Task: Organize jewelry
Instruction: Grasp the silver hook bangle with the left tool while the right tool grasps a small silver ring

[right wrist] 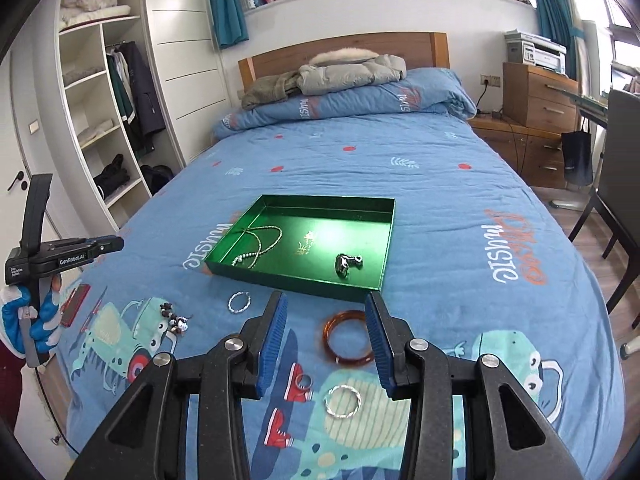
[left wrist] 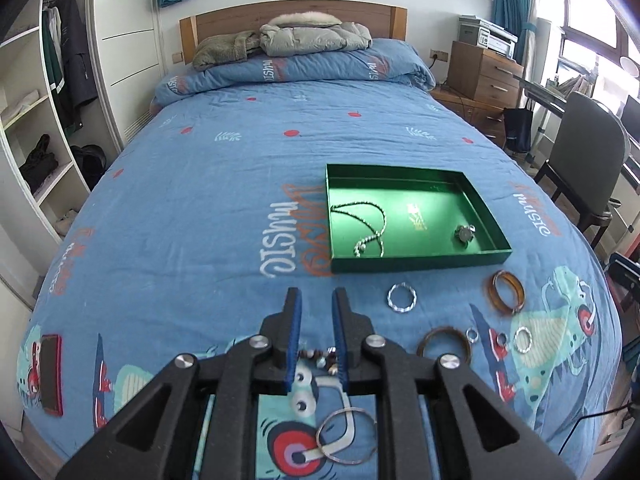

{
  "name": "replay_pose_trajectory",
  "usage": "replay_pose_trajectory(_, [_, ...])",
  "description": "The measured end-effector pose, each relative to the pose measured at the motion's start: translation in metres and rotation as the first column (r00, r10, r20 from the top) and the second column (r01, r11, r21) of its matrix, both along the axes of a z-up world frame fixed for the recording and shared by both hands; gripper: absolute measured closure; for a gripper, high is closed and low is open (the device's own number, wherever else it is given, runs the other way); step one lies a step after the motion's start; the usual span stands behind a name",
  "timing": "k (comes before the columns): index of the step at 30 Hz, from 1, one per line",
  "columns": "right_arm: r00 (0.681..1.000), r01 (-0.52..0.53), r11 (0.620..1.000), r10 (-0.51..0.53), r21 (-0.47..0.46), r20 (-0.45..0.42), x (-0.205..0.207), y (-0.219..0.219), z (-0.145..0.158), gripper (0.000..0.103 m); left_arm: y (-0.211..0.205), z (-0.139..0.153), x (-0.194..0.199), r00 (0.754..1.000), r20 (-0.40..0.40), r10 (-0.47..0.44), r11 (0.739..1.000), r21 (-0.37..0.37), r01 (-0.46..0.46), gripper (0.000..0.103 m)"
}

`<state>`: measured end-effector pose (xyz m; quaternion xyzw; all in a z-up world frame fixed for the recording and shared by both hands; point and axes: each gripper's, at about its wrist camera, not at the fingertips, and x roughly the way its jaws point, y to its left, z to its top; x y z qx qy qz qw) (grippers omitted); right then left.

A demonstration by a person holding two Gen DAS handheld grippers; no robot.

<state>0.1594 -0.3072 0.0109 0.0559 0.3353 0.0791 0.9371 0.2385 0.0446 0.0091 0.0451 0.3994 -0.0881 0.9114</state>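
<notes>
A green tray (left wrist: 416, 261) (right wrist: 294, 278) lies on the blue bedspread and holds a bead necklace (left wrist: 370, 226) (right wrist: 260, 246) and a small metal charm (left wrist: 464, 234) (right wrist: 346, 262). My left gripper (left wrist: 316, 300) is open, its fingers hovering above a beaded bracelet (left wrist: 320, 356) (right wrist: 174, 318). My right gripper (right wrist: 326, 306) is open wide above an amber bangle (right wrist: 347, 342) (left wrist: 507, 292). Loose on the bed are a twisted silver ring (left wrist: 401, 298) (right wrist: 239, 302), a brown bangle (left wrist: 444, 344), a thin large hoop (left wrist: 346, 434), a silver hoop (right wrist: 343, 400) (left wrist: 523, 339) and a small ring (right wrist: 304, 381).
A red-cased phone (left wrist: 51, 376) (right wrist: 75, 304) lies at the bed's left edge. Folded duvet and jackets (left wrist: 304, 40) are at the headboard. A wardrobe (left wrist: 36, 120) stands left, wooden drawers (left wrist: 480, 76) and a chair (left wrist: 588, 168) right.
</notes>
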Motion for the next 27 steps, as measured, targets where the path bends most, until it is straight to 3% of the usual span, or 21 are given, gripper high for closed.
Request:
replay_pose_trajectory(8, [0.999,0.024,1.000,-0.023,0.017,-0.040,-0.041,-0.005,-0.027,0.062,0.036,-0.044,-0.054,0.997,-0.072,0.041,0.999,-0.025,-0.042,0.088])
replay_pose_trajectory(10, [0.998,0.027,0.999,-0.026,0.022,-0.058,-0.044,-0.005,-0.038,0.062,0.040,-0.054,-0.060,0.995,-0.083,0.049,0.998,-0.030,-0.052,0.080])
replay_pose_trajectory(13, [0.996,0.029,0.999,-0.025,0.035,-0.090,-0.046,-0.004,-0.056,0.062,0.039,-0.073,-0.064,0.993,-0.106,0.052,0.998,-0.028,-0.056,0.076])
replay_pose_trajectory(18, [0.991,-0.026,0.998,0.033,0.055,-0.131,-0.034,0.012,-0.082,0.062,0.032,-0.107,-0.061,0.986,-0.161,0.045,0.999,-0.021,-0.050,0.076])
replay_pose_trajectory(27, [0.973,-0.135,0.991,0.132,-0.003,-0.189,0.007,0.050,-0.121,0.063,0.025,-0.144,-0.047,0.975,-0.222,0.032,0.999,-0.009,-0.035,0.076])
